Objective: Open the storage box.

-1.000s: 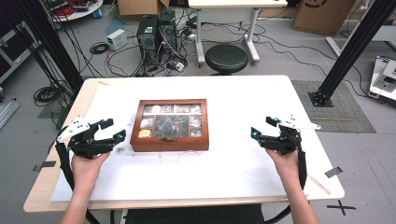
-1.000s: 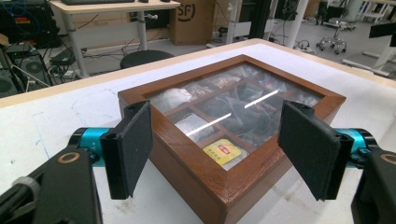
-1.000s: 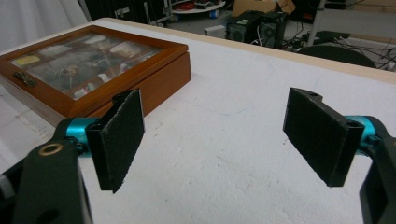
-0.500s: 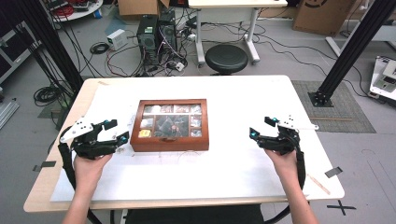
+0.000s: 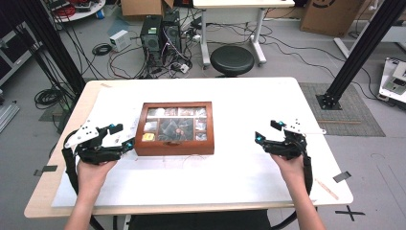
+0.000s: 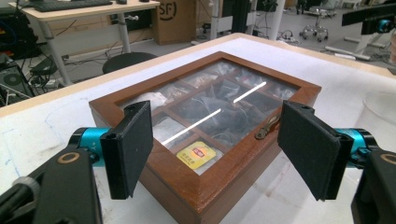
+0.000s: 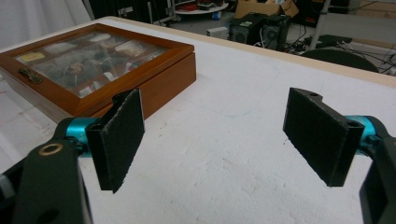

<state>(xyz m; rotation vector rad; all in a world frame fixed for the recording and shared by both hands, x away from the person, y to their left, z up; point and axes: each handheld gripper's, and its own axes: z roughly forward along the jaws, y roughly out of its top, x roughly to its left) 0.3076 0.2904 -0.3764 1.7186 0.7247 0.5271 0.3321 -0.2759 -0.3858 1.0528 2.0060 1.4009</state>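
A: Okay, status, going left to right off the wooden box?

B: Left gripper is just left of the box, nose at its near left corner. Fingers wide apart, nothing between them. In the left gripper view that corner sits right in the gap, though I can't tell if there's contact.

A: And the box itself?

B: Middle of the white surface, lid down. Glass top, divided compartments underneath with small packets in them, a yellow packet in the near left one. Brass latch on the front edge looks closed, as far as I can make out.

A: Right side?

B: Right gripper is well right of the box, over bare surface. Fingers apart too, holding nothing. From the right gripper view the box is off to its left, not lined up.

A: So progress?

B: My read: approach only. Nothing gripped, lid not lifted, latch untouched. Left is nearly in place; right has yet to close the gap. All the actual work on the box is left to do.
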